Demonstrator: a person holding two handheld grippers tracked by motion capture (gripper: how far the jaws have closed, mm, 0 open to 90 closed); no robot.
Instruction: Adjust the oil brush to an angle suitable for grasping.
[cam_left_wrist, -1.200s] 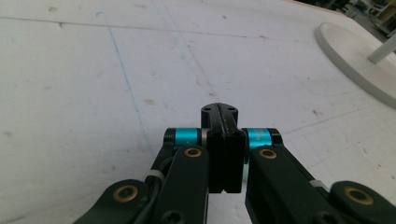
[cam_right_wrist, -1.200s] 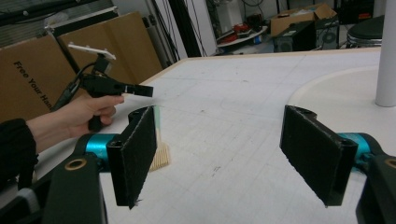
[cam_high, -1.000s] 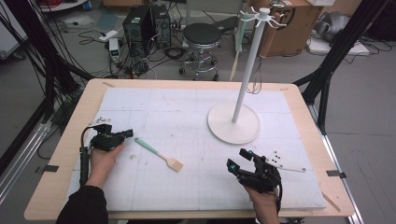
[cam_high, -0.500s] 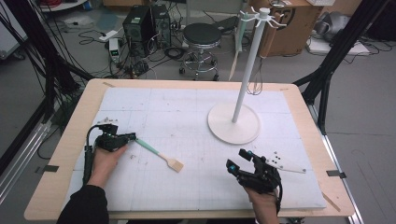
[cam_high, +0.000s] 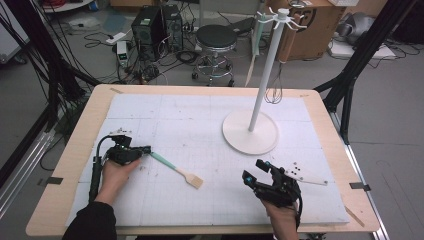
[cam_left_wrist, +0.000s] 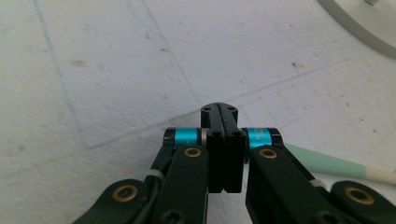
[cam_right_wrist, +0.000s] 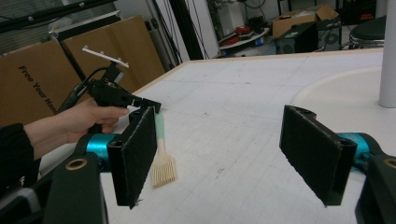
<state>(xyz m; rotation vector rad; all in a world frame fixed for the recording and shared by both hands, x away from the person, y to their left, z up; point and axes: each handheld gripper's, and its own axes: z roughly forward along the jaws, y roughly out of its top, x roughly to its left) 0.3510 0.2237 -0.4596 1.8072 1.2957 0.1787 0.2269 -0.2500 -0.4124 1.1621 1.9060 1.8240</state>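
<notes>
The work in hand looks like picking up the brush (cam_high: 176, 170) and, judging by the utensils already hanging from the stand (cam_high: 264, 70) at the far right of the bench (cam_high: 65, 165), hanging it there too. That has barely begun. The brush lies flat on the white mat, near left of centre, its pale green handle pointing left and its tan bristles toward the near right.

The left gripper (cam_high: 145, 149) sits at the handle's left end, and in the left gripper view its jaws are pressed together with nothing between them; the green handle (cam_left_wrist: 327, 161) passes just beside them on the right, not inside. So no grasp exists yet (the gripper would have to spread first, then close around the handle).

The right gripper (cam_high: 255, 171) rests at the near right of the bench, well apart from the brush, its jaws spread wide and empty, as the right gripper view shows plainly.

Still to do, as I judge it: grasp, lift, carry to the stand, hook on.

As for writing, a cardboard box (cam_right_wrist: 32, 79) in the right gripper view reads "Free Your Han", the rest hidden behind the person's hand. The box behind the stand bears a round mark too small to read.
</notes>
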